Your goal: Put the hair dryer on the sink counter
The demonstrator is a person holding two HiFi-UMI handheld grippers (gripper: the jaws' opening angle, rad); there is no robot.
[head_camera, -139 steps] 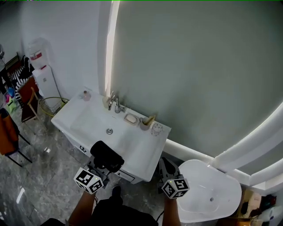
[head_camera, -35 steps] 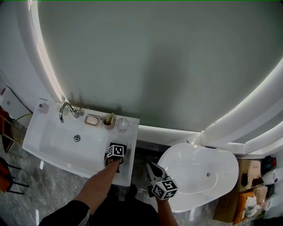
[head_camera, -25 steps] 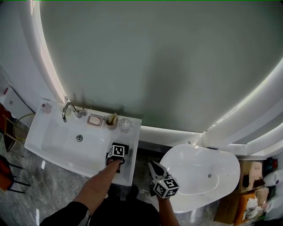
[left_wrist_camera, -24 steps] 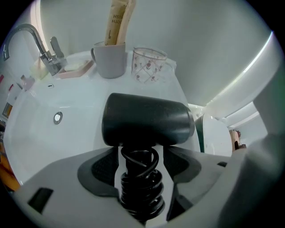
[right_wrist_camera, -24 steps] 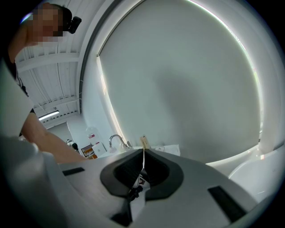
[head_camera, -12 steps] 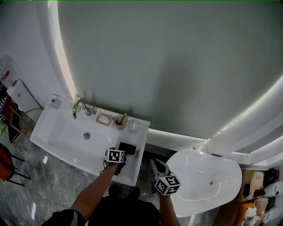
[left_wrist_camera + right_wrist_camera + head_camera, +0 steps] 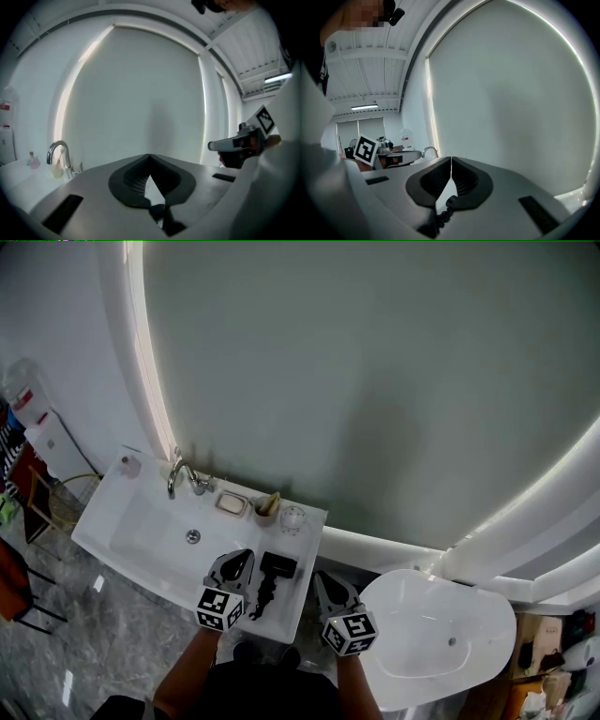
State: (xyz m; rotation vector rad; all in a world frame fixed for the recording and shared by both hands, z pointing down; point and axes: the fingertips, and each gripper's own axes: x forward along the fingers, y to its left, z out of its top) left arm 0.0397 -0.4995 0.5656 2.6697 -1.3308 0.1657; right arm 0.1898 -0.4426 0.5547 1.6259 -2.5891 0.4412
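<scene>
The black hair dryer [image 7: 277, 565] lies on the right end of the white sink counter [image 7: 141, 514], its coiled cord [image 7: 262, 597] trailing toward the front edge. My left gripper [image 7: 244, 557] hovers just left of the dryer, apart from it. Its jaws have just been closing and now stand shut with nothing between them [image 7: 149, 156]. My right gripper [image 7: 320, 576] hangs beyond the counter's right edge, also shut and empty [image 7: 451, 160]. Through the gap under its jaws the coiled cord [image 7: 444, 214] shows.
A chrome faucet [image 7: 180, 475], soap dish [image 7: 232, 504], cup [image 7: 267, 510] and glass [image 7: 293, 517] line the counter's back edge. A white oval tub [image 7: 441, 634] stands at the right. A water dispenser [image 7: 37, 427] stands far left. A large lit mirror fills the wall.
My left gripper has let go of the hair dryer, lifted up and back from it, and its jaws have shut. The dryer stays on the counter. The right gripper rose slightly.
</scene>
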